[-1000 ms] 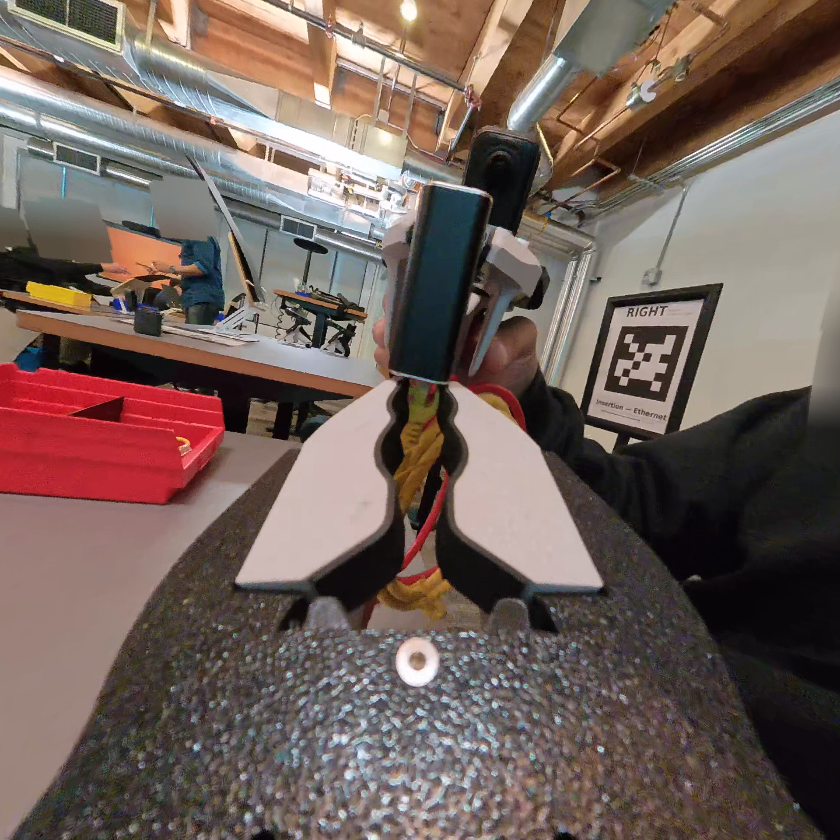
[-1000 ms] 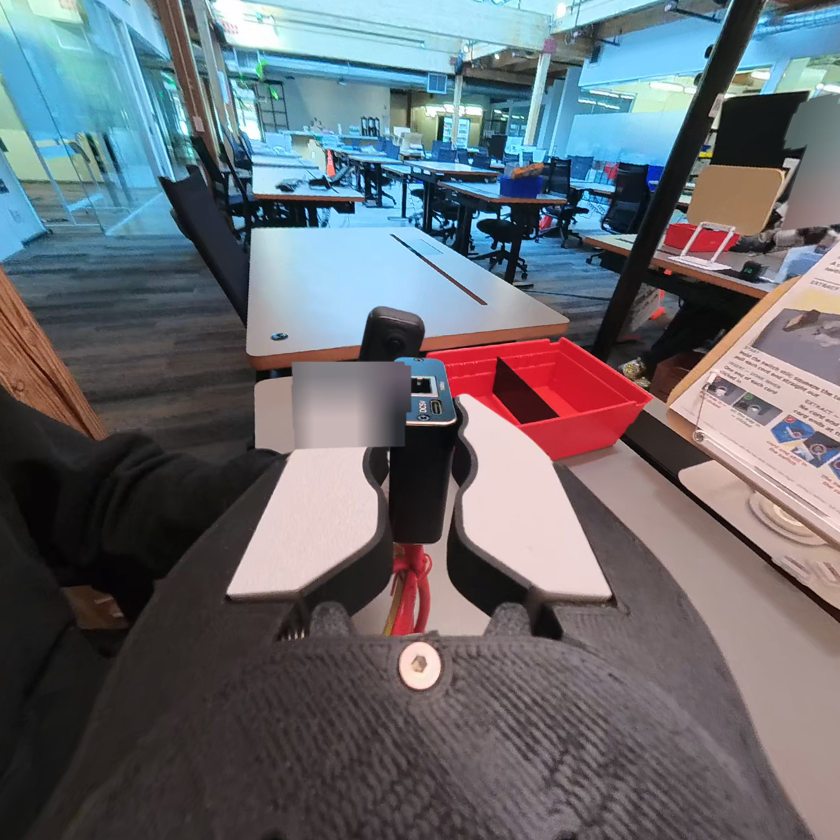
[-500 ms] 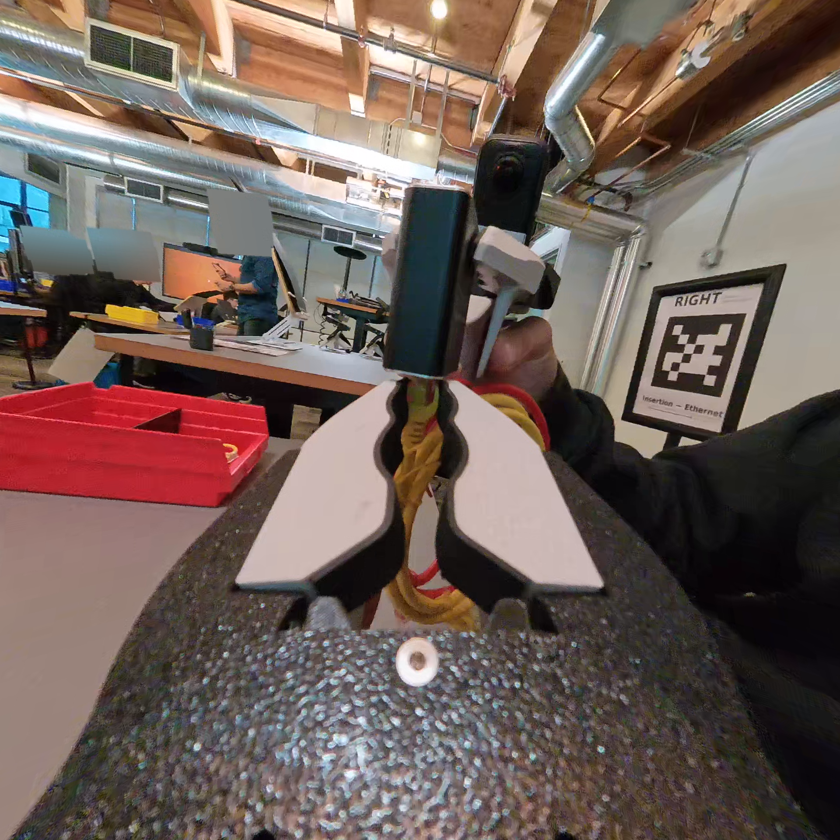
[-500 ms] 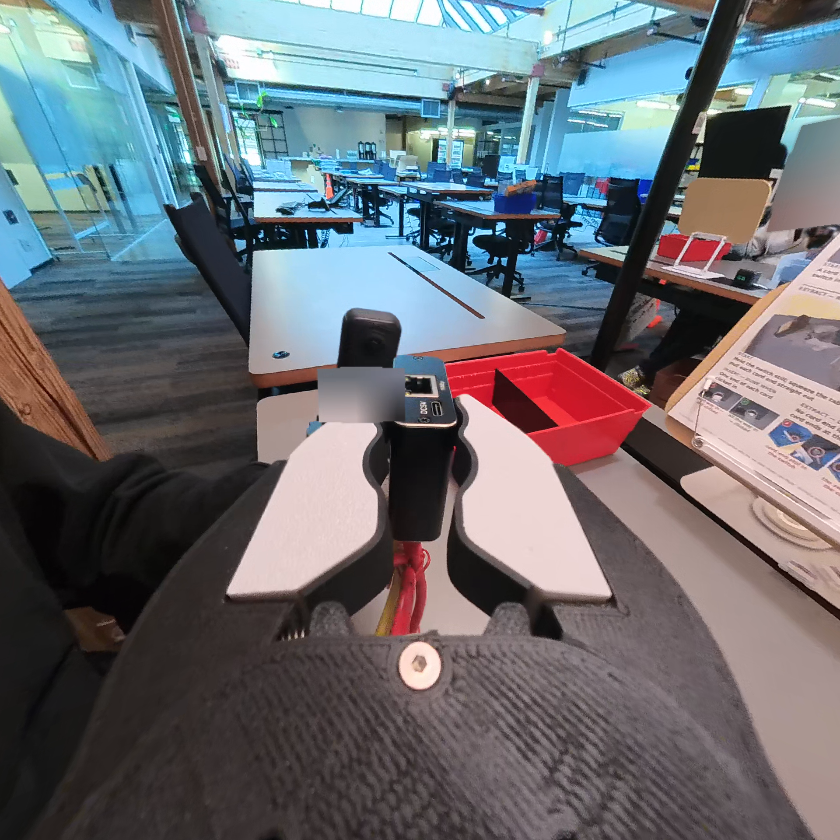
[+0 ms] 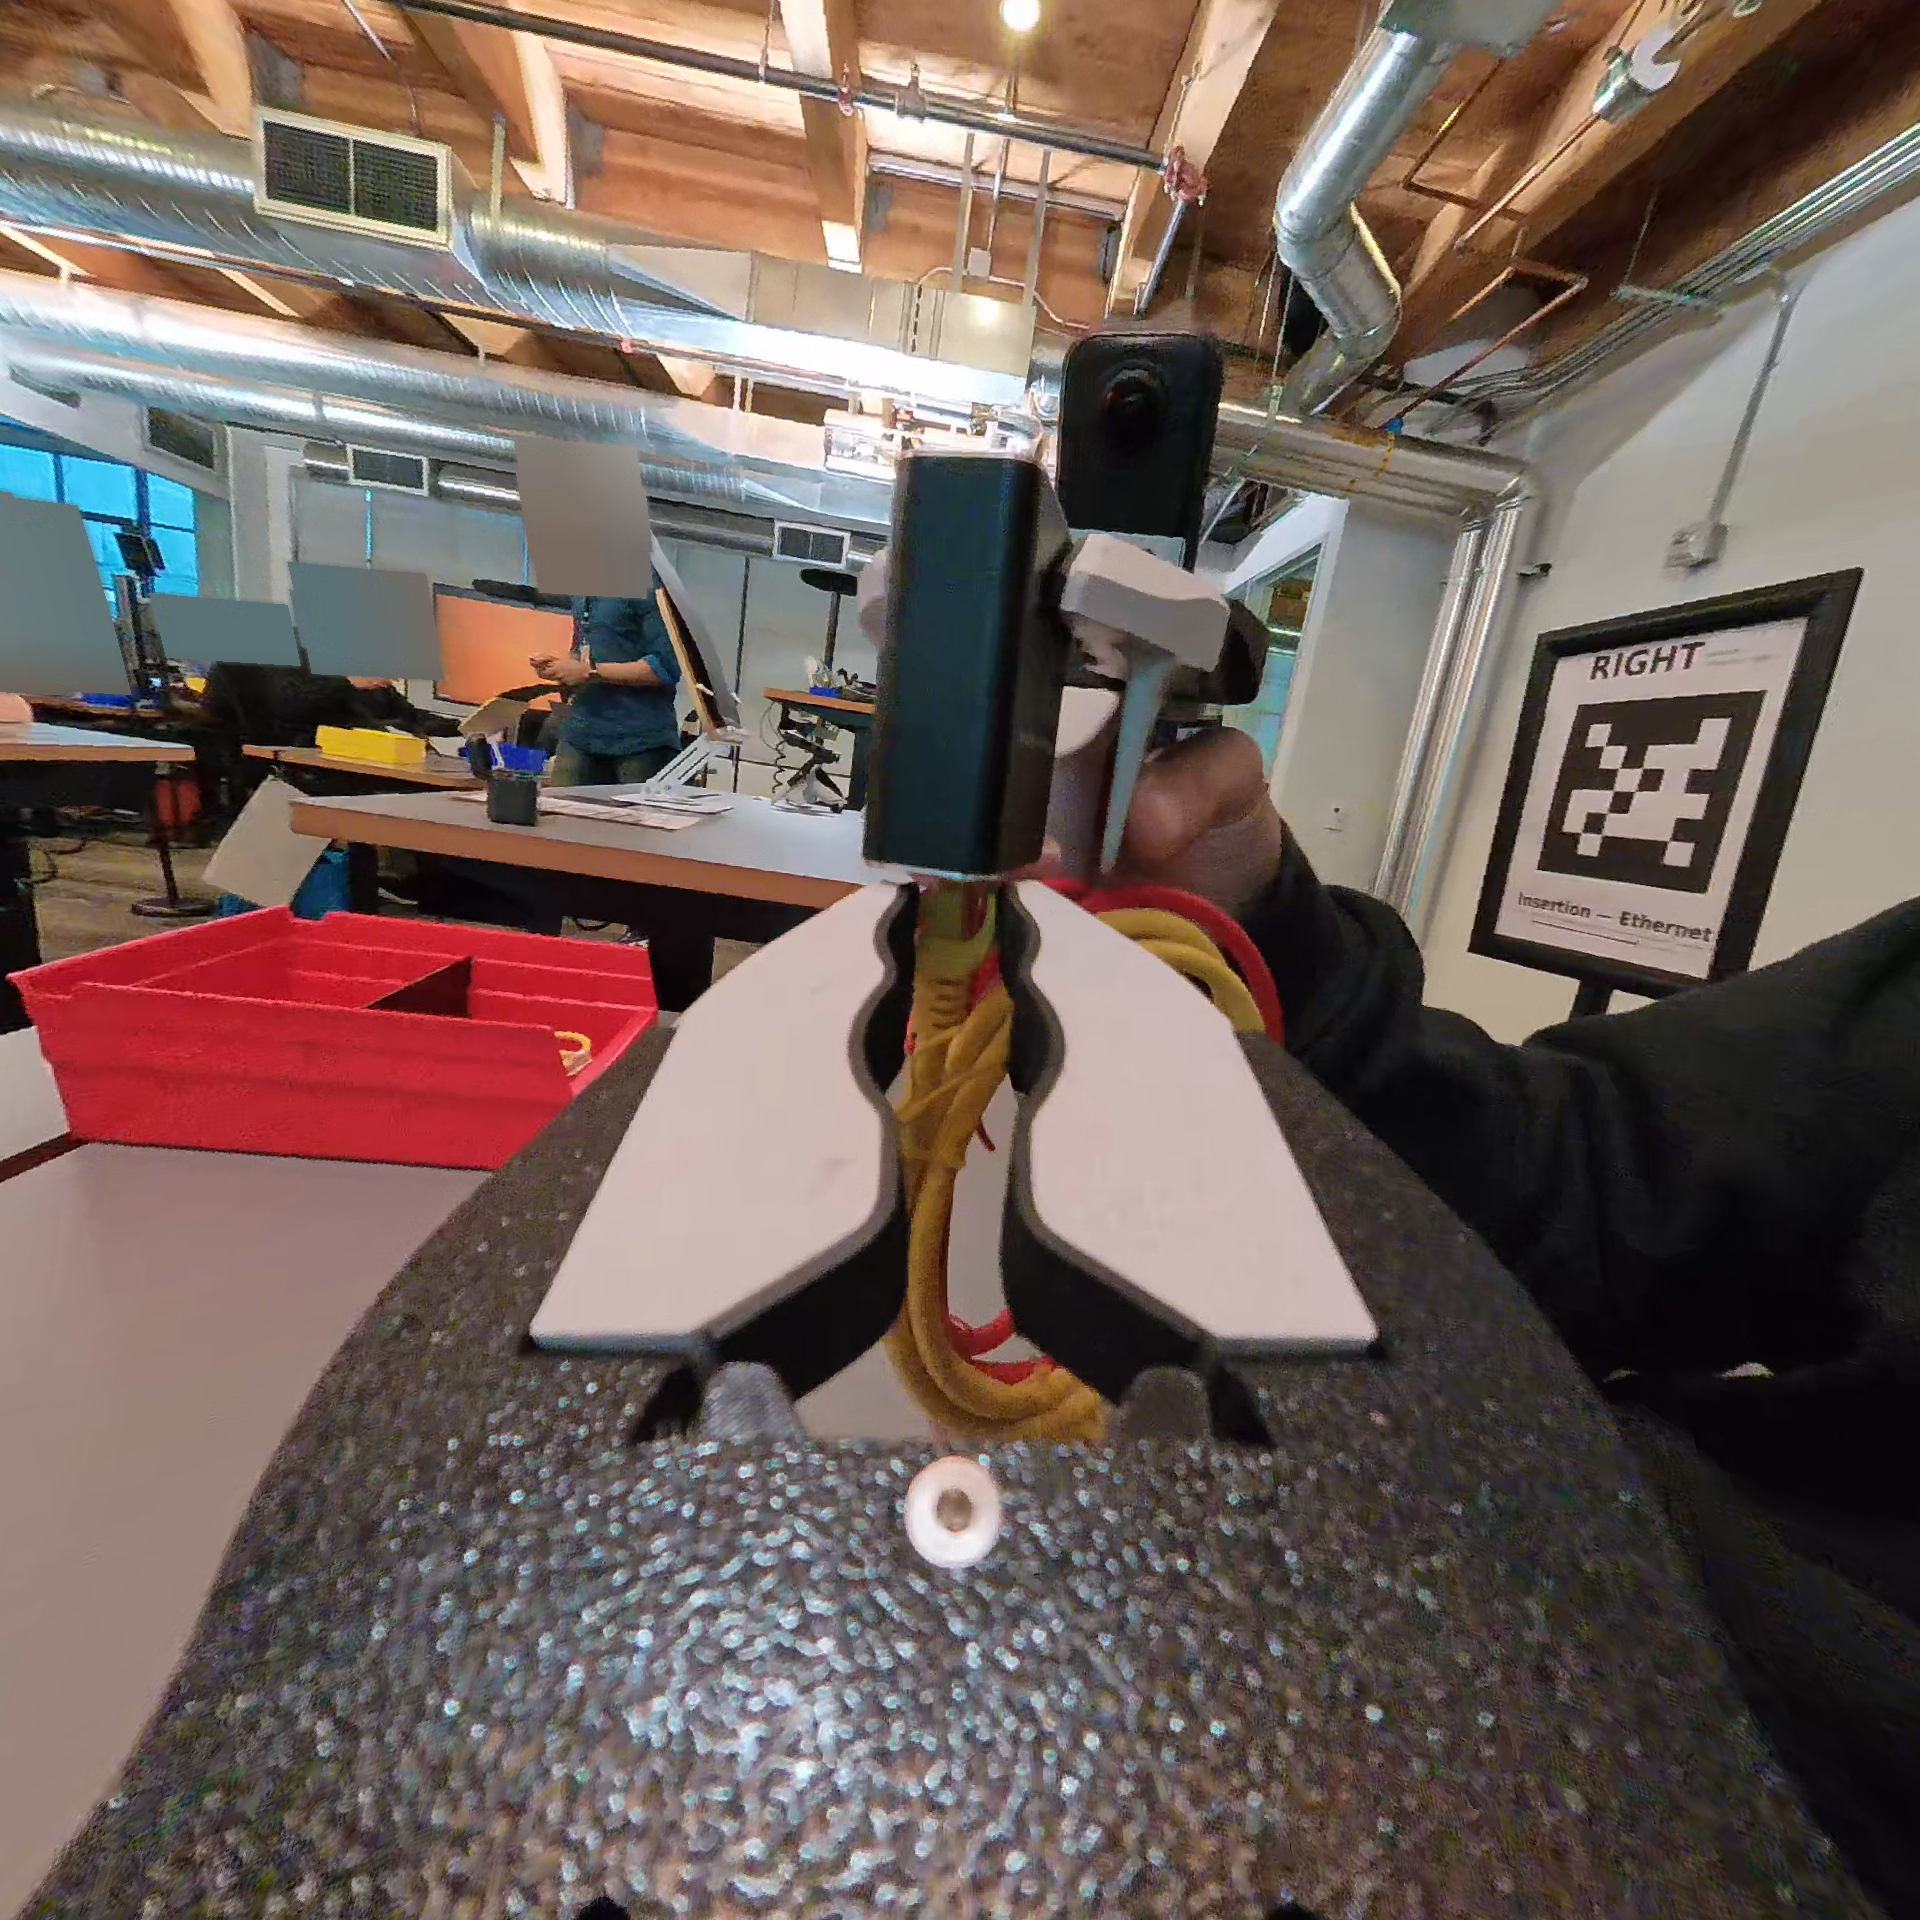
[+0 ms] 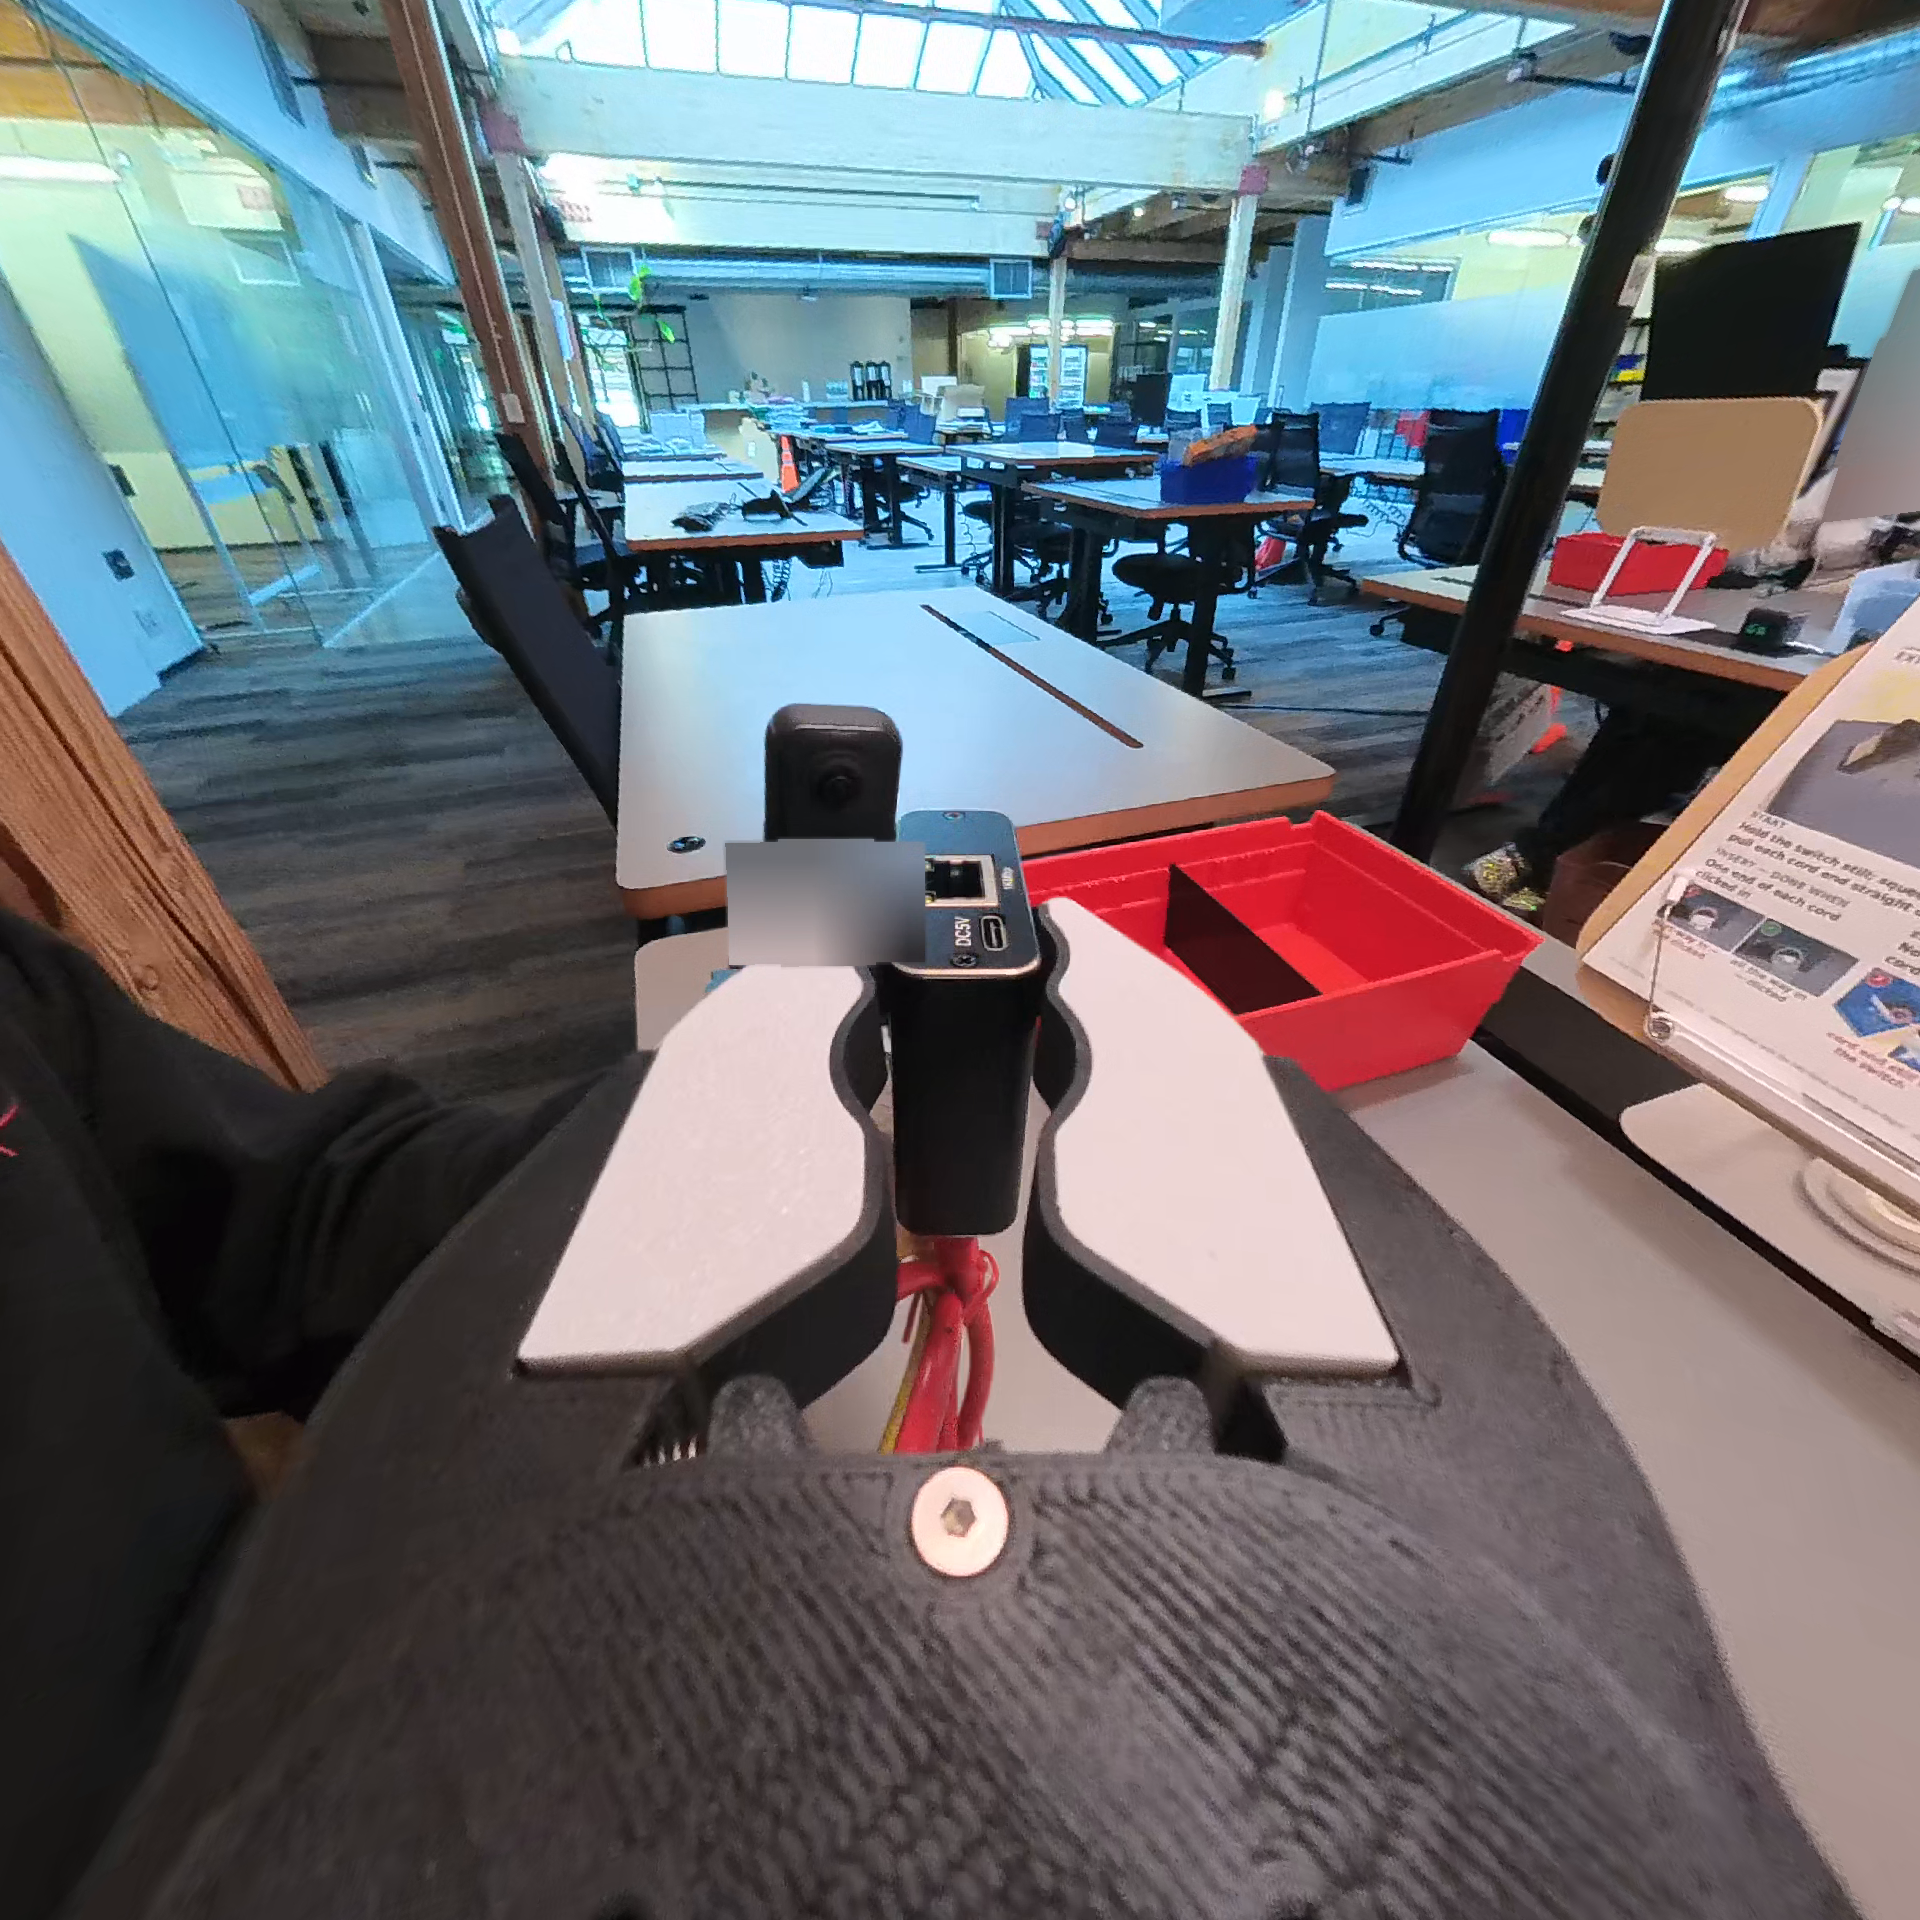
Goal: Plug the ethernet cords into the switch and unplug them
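Grey tabletop (image 6: 1714, 1382) in a large open office is seen beneath both tools, with a red bin (image 6: 1340, 956) resting on it beyond the switch. A black switch (image 6: 961, 1101) is held upright above the table, pinched by the sides in the right gripper (image 6: 961, 1049), its open port end turned up. Below the switch, a yellow cord's plug (image 5: 951, 935) is clamped in the left gripper (image 5: 951, 940), right at the switch's lower end; whether it is fully seated cannot be told. Yellow cord (image 5: 956, 1195) and red cord (image 6: 951, 1351) are bunched hanging under the switch. A framed sign (image 5: 1652, 779) is seen well behind the switch.
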Motion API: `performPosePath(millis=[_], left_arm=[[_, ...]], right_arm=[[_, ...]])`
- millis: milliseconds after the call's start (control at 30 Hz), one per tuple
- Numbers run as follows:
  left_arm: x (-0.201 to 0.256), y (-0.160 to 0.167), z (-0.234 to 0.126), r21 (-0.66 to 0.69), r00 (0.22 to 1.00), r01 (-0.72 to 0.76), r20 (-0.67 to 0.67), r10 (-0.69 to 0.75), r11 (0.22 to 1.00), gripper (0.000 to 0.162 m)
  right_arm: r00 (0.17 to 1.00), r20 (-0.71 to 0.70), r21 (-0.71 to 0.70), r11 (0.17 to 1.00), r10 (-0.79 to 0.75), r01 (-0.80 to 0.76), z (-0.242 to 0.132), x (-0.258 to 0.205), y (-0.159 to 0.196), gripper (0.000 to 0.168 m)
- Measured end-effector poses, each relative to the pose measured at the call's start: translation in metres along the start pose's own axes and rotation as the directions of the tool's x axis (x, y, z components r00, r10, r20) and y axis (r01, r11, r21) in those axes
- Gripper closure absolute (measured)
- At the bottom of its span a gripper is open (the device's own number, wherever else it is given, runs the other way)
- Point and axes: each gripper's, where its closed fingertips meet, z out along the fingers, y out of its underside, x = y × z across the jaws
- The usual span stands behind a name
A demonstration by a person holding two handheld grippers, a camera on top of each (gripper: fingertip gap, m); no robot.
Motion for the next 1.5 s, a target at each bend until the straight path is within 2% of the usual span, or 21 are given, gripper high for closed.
performPosePath(millis=[433,567,667,800,933,1100,1267,1500], left_arm=[[0.011,-0.002,0.002,-0.059,0.997,-0.079,-0.001,0.079,0.995,0.132],[0.007,0.001,-0.002,-0.121,0.993,-0.11,0.035,0.115,0.987,0.132],[0.013,0.0,-0.003,-0.149,0.992,-0.12,0.012,0.123,0.982,0.132],[0.025,0.0,0.0,-0.191,0.987,-0.159,-0.011,0.16,0.969,0.136],[0.036,0.001,0.006,-0.249,0.968,-0.244,-0.003,0.251,0.937,0.139],[0.035,0.006,0.007,-0.336,0.934,-0.322,0.037,0.354,0.885,0.142],[0.037,0.004,0.008,-0.356,0.922,-0.335,0.067,0.381,0.872,0.146],[0.039,0.005,0.008,-0.396,0.909,-0.345,0.084,0.408,0.851,0.141]], right_arm=[[0.997,0.058,0.037,0.998,0.054,-0.056,-0.003,-0.007,-0.003,0.143],[0.994,0.09,0.054,0.996,0.067,-0.072,-0.006,-0.01,-0.005,0.143],[0.987,0.131,0.094,0.99,0.091,-0.103,-0.009,-0.013,-0.008,0.143],[0.966,0.241,0.154,0.979,0.092,-0.132,-0.016,-0.023,-0.013,0.143],[0.954,0.291,0.181,0.975,0.069,-0.126,-0.019,-0.029,-0.012,0.142],[0.947,0.315,0.184,0.974,0.066,-0.129,-0.022,-0.032,-0.013,0.142],[0.93,0.363,0.21,0.968,0.056,-0.14,-0.024,-0.036,-0.016,0.142],[0.923,0.384,0.224,0.965,0.038,-0.133,-0.024,-0.039,-0.017,0.143]])
